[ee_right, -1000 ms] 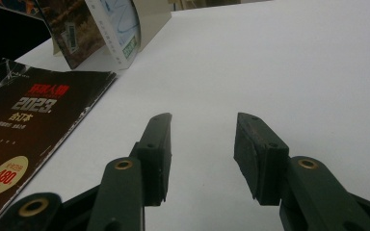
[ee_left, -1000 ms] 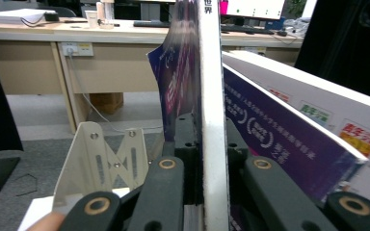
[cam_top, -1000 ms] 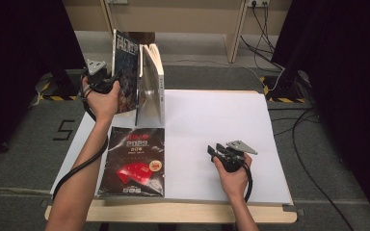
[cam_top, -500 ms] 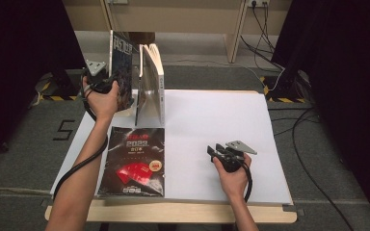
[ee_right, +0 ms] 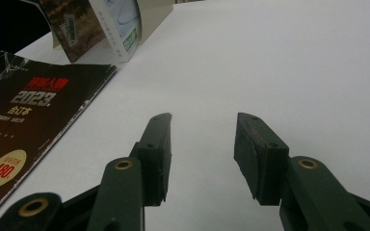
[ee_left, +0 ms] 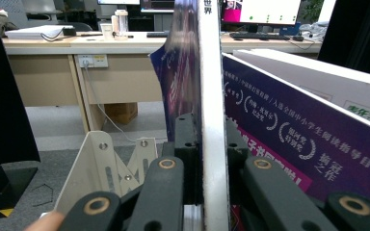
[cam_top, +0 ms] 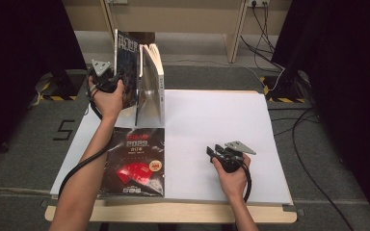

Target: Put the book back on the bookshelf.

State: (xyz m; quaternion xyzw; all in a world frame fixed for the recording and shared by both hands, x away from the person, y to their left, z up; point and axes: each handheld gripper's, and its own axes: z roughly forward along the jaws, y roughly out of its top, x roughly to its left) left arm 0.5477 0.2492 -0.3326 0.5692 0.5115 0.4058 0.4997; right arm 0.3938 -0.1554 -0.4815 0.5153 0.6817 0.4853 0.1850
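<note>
My left gripper [cam_top: 118, 85] is shut on a dark-covered book [cam_top: 127, 60] and holds it upright at the table's far left. In the left gripper view the jaws of this gripper [ee_left: 206, 132] clamp the book's white spine [ee_left: 212, 72]. Right beside it a pale book [cam_top: 153, 82] stands leaning, and its purple cover [ee_left: 294, 134] shows close by. A black magazine marked 2023 [cam_top: 135, 163] lies flat near the front left. My right gripper [cam_top: 211, 153] rests on the white table sheet [cam_top: 212, 110], open, with nothing between its jaws [ee_right: 202, 139].
A white metal bookend [ee_left: 101, 163] stands by the held book. The black magazine [ee_right: 24, 120] lies left of the right gripper, with the standing books [ee_right: 106, 24] beyond it. Cables run over the floor [cam_top: 289, 120] past the table's right edge. A desk [cam_top: 173, 19] stands behind.
The left hand and its upright book have shifted only slightly by the leaning book. The right gripper has stayed put.
</note>
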